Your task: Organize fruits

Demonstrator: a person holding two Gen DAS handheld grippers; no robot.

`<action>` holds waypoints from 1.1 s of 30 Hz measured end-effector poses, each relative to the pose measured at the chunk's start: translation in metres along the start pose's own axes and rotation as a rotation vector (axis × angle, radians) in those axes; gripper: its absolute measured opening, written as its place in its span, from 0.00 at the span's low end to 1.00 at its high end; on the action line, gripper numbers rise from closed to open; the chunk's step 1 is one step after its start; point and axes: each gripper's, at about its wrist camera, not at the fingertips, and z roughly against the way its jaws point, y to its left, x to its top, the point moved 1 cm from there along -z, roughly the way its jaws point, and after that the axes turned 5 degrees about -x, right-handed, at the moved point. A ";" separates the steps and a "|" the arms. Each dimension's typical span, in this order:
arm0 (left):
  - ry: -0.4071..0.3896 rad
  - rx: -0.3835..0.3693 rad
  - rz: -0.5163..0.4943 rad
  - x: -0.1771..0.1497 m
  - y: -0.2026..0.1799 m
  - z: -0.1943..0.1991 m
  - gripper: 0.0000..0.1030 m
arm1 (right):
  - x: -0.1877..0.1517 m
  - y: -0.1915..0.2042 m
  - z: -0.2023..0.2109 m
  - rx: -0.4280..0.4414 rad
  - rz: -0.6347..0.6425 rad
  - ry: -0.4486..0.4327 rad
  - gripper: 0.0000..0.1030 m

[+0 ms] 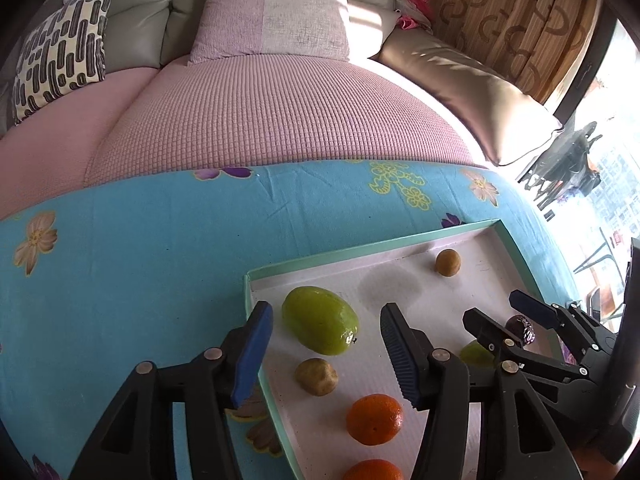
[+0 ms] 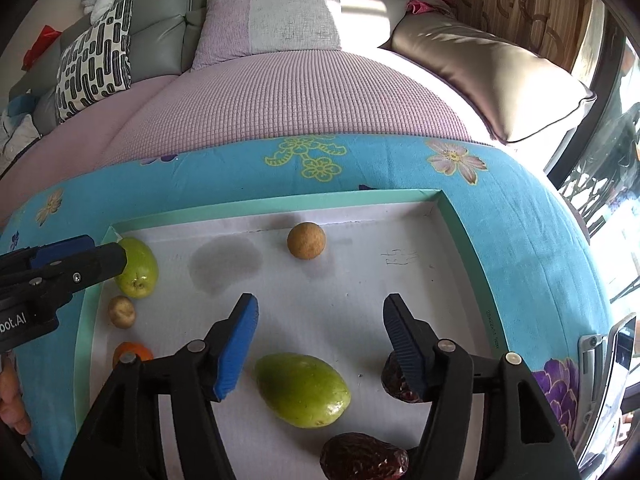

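Over the tray [image 2: 460,216], both tongs [image 1: 326,354] [image 2: 320,340] agape, seemingly level.

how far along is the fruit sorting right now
All visible fruit already lies in the tray, but scattered: a green fruit, a small brown one and oranges on the left, another green fruit and dark dates on the right, a tan ball at the back. Nothing is in hand: left gripper and right gripper are open, empty. Grouping looks left to do.

White letters "bot.AI" on left gripper [image 2: 80,258] body (start cut off). Small print on tray [image 2: 460,232] right rim, illegible.
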 end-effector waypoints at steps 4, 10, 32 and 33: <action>-0.018 0.054 0.018 -0.001 0.009 0.011 0.75 | -0.002 0.006 0.006 -0.007 0.021 -0.014 0.78; -0.024 0.152 0.060 -0.006 0.031 0.022 0.94 | -0.005 0.008 0.010 -0.004 0.016 -0.019 0.89; -0.101 0.287 0.045 -0.075 0.050 0.061 1.00 | -0.045 0.033 0.043 0.050 -0.026 -0.023 0.91; -0.111 0.291 0.049 -0.077 0.051 0.065 1.00 | -0.047 0.035 0.046 0.052 -0.022 -0.024 0.91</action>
